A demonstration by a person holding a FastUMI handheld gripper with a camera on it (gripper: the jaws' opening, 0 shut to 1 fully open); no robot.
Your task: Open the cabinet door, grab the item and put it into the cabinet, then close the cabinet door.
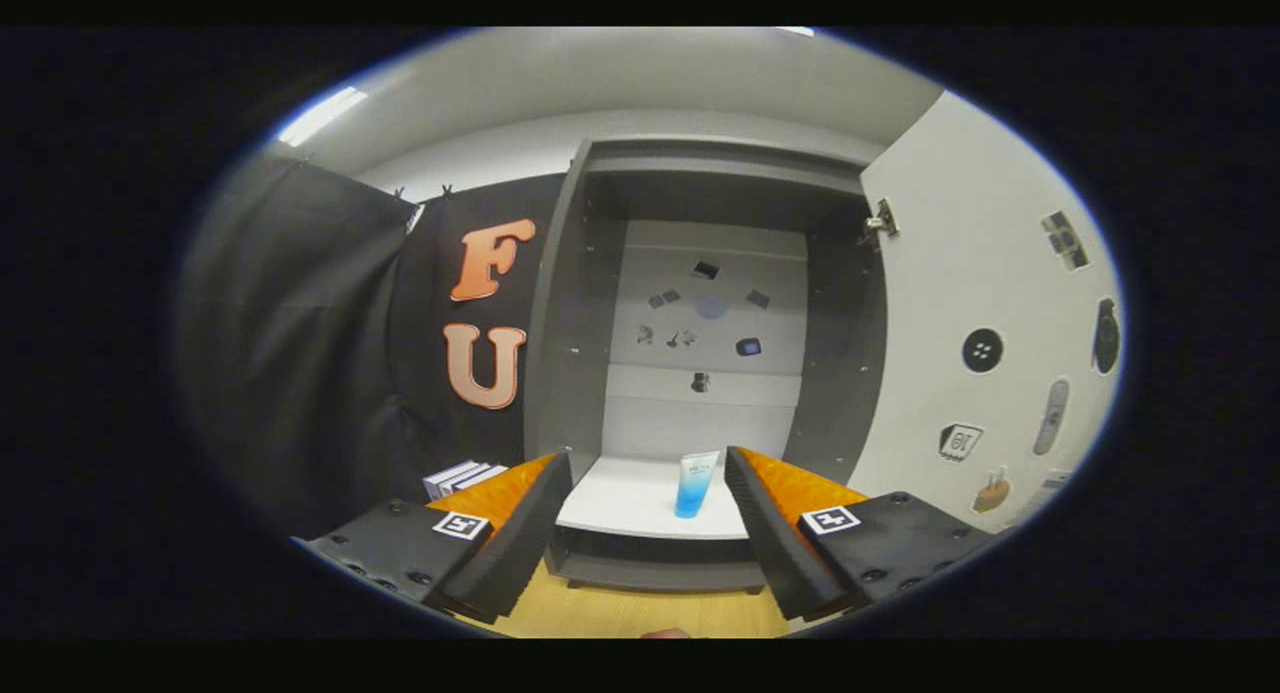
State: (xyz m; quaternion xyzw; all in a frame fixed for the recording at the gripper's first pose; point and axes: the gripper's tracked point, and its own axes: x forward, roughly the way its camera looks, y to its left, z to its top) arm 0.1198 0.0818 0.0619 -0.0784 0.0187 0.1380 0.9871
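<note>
The grey cabinet stands straight ahead with its white door swung wide to the right. A small blue-and-clear tube stands upright on the cabinet's white bottom shelf, beyond my fingers and slightly right of the middle. My gripper is open, its two fingers spread apart in front of the shelf with nothing between them. The gripper is apart from the tube.
The cabinet's back panel carries several small stickers, and so does the inside of the door. A wooden tabletop lies below the fingers. Some stacked white boxes sit to the left of the cabinet, by the black cloth wall.
</note>
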